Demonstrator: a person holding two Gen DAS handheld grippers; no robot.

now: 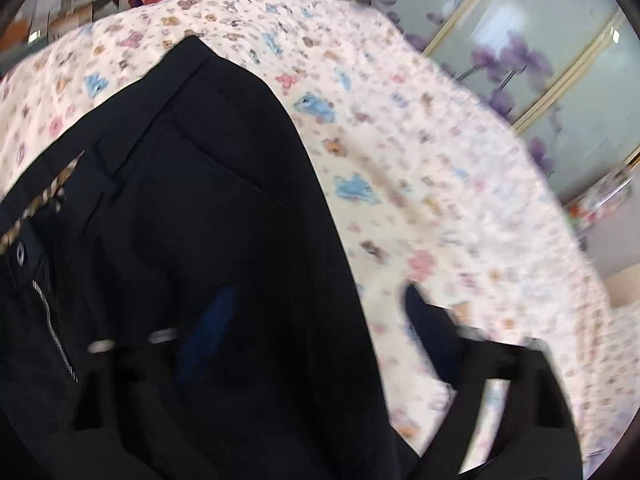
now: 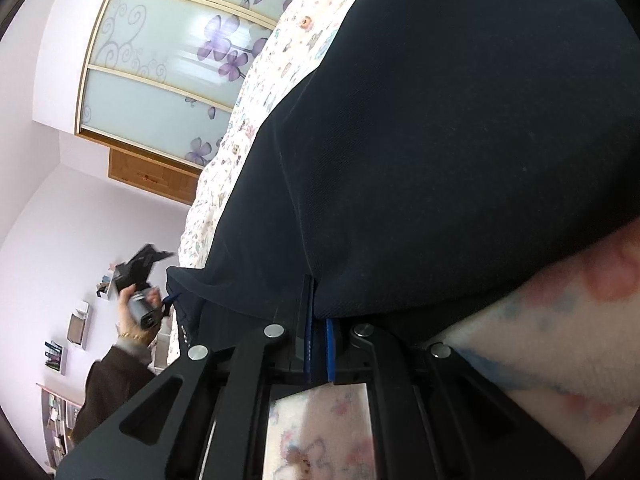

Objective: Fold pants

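On the floral bedspread [image 1: 400, 128] the soft, limp navy twill pants [image 1: 208, 184] sag — our right gripper [image 2: 318, 344] is clamped on their edge, our left gripper [image 1: 316, 320] spread apart; we'd take the waistband.

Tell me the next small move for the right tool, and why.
Probably carry the gripped edge across and lay it down: the right tool is shut on the pants, which hang lifted over the bedsheet, while the left tool looks open.
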